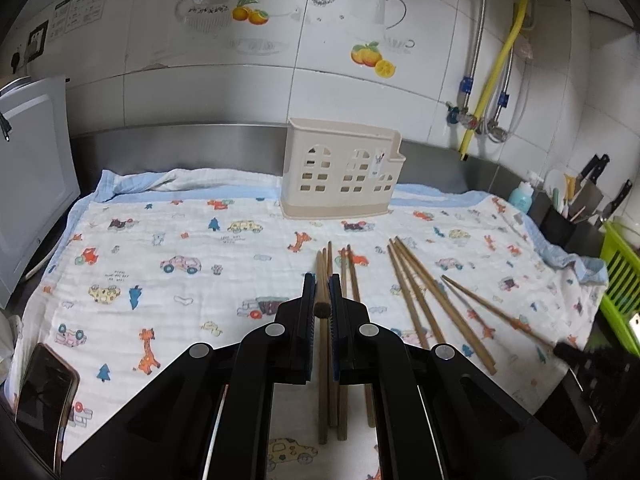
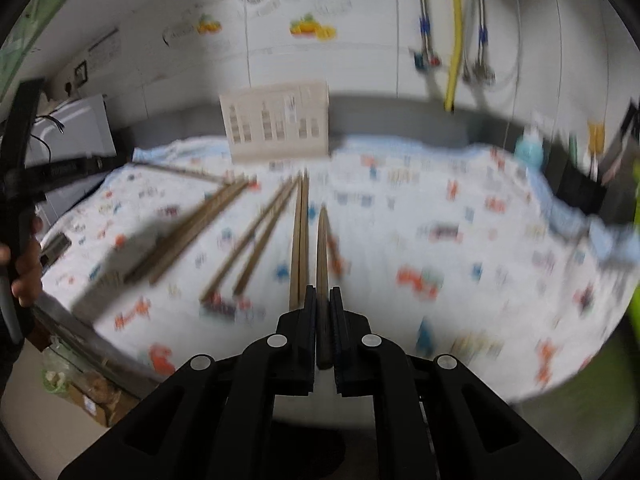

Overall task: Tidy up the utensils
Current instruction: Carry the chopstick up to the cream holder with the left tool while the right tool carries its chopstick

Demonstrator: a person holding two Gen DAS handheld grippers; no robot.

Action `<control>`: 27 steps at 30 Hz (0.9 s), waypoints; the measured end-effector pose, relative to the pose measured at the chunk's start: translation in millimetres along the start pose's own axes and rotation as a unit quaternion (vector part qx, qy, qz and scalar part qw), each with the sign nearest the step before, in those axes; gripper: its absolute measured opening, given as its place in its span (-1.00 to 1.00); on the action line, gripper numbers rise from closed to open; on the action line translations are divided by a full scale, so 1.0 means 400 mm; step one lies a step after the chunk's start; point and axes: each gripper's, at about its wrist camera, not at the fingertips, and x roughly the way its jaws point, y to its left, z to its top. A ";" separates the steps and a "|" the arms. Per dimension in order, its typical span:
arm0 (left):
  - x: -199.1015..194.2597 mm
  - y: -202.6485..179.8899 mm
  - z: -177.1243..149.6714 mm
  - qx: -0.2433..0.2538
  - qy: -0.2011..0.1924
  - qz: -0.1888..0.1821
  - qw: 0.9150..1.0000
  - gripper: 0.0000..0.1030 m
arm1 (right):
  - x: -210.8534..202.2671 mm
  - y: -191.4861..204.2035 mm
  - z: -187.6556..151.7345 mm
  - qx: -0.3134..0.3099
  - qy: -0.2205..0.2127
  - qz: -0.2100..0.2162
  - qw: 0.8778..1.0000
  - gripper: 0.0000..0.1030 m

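Wooden chopsticks (image 1: 416, 300) lie loose on the cloth-covered counter (image 1: 160, 240). Left tool (image 1: 322, 292) is clamped on one chopstick (image 1: 322, 340); right tool (image 2: 323, 300) is likewise closed on another chopstick (image 2: 322, 248). Lift each clear of its neighbours, tip it upright, then lower it into the cream holder (image 1: 340, 172) behind, whose compartments look empty through the cut-outs.

Item count: chopsticks (image 1: 416, 300), wooden, approximately nine. Of these, one is clamped in the left gripper (image 1: 322, 296), one is clamped in the right gripper (image 2: 323, 304), four lie grouped beneath the left gripper, and three lie fanned beside that group. Overlap keeps the total approximate. Utensil holder (image 1: 340, 176): one. Printed cloth (image 1: 160, 240): one. Phone (image 1: 44, 392): one. Grippers: two.
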 end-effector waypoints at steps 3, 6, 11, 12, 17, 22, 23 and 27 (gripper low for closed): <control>-0.003 -0.002 0.021 0.008 -0.002 -0.004 1.000 -0.90 | -0.008 -0.012 0.112 -0.017 -0.030 0.017 0.999 -0.87; -0.001 -0.007 0.057 0.018 -0.006 -0.007 1.000 -0.90 | 0.009 -0.024 0.222 -0.024 -0.044 0.043 0.998 -0.87; 0.014 -0.008 0.120 0.031 -0.006 -0.010 0.999 -0.90 | 0.061 -0.032 0.371 -0.042 -0.037 0.072 0.996 -0.87; 0.018 -0.009 0.134 0.035 -0.005 -0.011 0.999 -0.90 | 0.071 -0.034 0.396 -0.043 -0.034 0.074 0.996 -0.87; 0.035 -0.013 0.203 0.050 -0.009 -0.010 0.999 -0.90 | 0.110 -0.042 0.522 -0.047 -0.026 0.091 0.994 -0.87; 0.058 -0.022 0.271 0.063 -0.012 -0.005 0.998 -0.90 | 0.129 -0.044 0.636 -0.058 -0.023 0.091 0.994 -0.87; 0.062 -0.023 0.283 0.065 -0.012 -0.004 0.998 -0.90 | 0.134 -0.043 0.657 -0.062 -0.022 0.088 0.994 -0.87; 0.067 -0.033 0.334 0.072 -0.019 -0.006 0.997 -0.90 | 0.151 -0.041 0.725 -0.072 -0.017 0.075 0.994 -0.87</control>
